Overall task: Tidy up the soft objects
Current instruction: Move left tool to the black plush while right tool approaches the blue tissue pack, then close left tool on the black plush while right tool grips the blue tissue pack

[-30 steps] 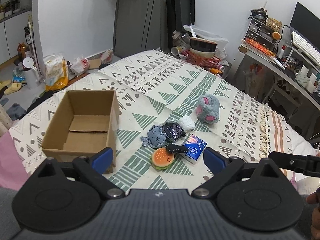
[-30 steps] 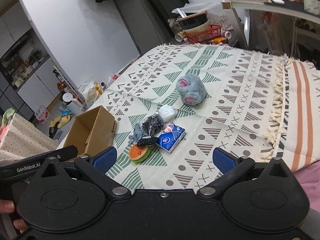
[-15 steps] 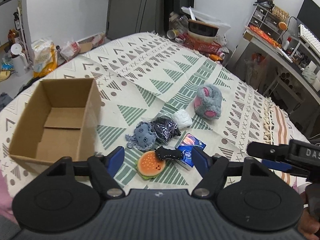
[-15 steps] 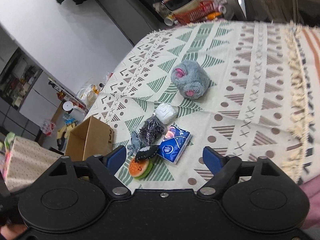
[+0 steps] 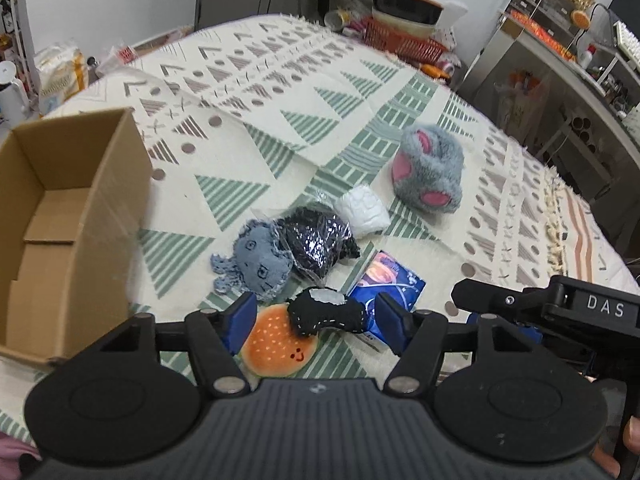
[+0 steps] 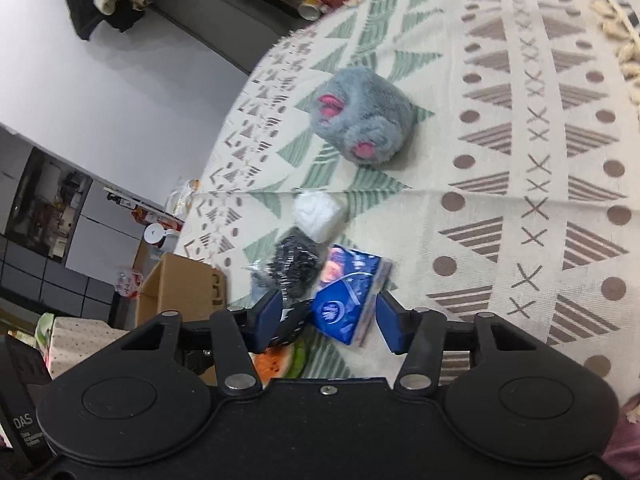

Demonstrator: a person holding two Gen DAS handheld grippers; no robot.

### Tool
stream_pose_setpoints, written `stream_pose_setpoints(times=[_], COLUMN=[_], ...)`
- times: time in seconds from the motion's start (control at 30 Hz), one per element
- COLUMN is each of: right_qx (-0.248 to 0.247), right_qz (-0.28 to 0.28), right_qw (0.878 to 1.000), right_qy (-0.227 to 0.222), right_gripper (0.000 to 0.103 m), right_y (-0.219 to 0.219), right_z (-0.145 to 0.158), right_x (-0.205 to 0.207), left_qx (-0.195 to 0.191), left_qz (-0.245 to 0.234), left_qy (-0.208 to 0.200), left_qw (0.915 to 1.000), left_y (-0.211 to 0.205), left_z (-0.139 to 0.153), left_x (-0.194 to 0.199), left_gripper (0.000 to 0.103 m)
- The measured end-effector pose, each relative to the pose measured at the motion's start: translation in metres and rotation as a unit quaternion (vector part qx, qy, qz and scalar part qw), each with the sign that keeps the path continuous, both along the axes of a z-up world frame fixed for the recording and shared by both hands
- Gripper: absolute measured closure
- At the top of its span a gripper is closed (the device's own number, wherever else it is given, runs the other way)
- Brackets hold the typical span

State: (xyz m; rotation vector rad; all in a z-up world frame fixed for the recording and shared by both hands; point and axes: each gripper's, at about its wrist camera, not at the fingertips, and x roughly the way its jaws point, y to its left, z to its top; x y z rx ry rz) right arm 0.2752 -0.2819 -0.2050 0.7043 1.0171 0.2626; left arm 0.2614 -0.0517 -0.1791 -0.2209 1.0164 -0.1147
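Two hand-held tongs close in on a heap of soft things spread over a patterned cloth on the worktop (image 5: 248,80), with an empty cardboard box (image 5: 60,216) standing open at nine o'clock of the heap, seemingly as the bin for the sort. The left tongs (image 5: 318,322) are spread wide and hold nothing; their blue pads flank a black felt piece (image 5: 326,312) that lies across a burger-shaped cushion (image 5: 280,346), which suggests one of those two is the first pick. The right tongs (image 6: 328,322) are likewise parted and empty, bracketing a blue tissue pack (image 6: 346,296) from its near end, so each hand looks set on its own item. Just beyond, at twelve o'clock of the felt piece, a blue-grey octopus doll (image 5: 256,262) touches a crinkly clear bag of dark material (image 5: 318,240), and a white wrapped bundle (image 5: 362,210) sits against that bag at two o'clock. A grey plush with pink patches (image 5: 430,170) lies apart from the cluster, farther out at one o'clock. Nothing is in the box yet, so the sorting appears to be at its opening grab; the overlapping felt and cushion may come up together if the pads close low.
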Motion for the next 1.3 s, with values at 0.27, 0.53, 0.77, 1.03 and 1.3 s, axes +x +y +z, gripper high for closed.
stream_pose_setpoints(times=[0.27, 0.53, 0.77, 1.03, 1.3], right_qx=[0.048, 0.068, 0.075, 0.057, 0.027], right_qz=[-0.005, 0.007, 0.014, 0.022, 0.025], right_qw=[0.998, 0.995, 0.994, 0.997, 0.999], right_qy=[0.041, 0.071, 0.073, 0.056, 0.029], right_gripper=[0.061, 0.061, 0.061, 0.077, 0.081], right_y=[-0.004, 0.001, 0.007, 0.012, 0.014], right_z=[-0.033, -0.056, -0.066, -0.066, -0.047], right_x=[0.023, 0.037, 0.044, 0.045, 0.032], left_qx=[-0.007, 0.005, 0.017, 0.014, -0.009], left_qz=[-0.004, -0.015, -0.014, 0.001, 0.008], left_qy=[0.022, 0.04, 0.046, 0.034, 0.015], left_qw=[0.9997, 0.9991, 0.9987, 0.9993, 0.9998], left_y=[-0.007, -0.014, -0.015, -0.01, -0.003], left_z=[-0.026, -0.041, -0.049, -0.044, -0.026], left_x=[0.018, 0.026, 0.03, 0.027, 0.013], left_gripper=[0.043, 0.043, 0.044, 0.063, 0.063])
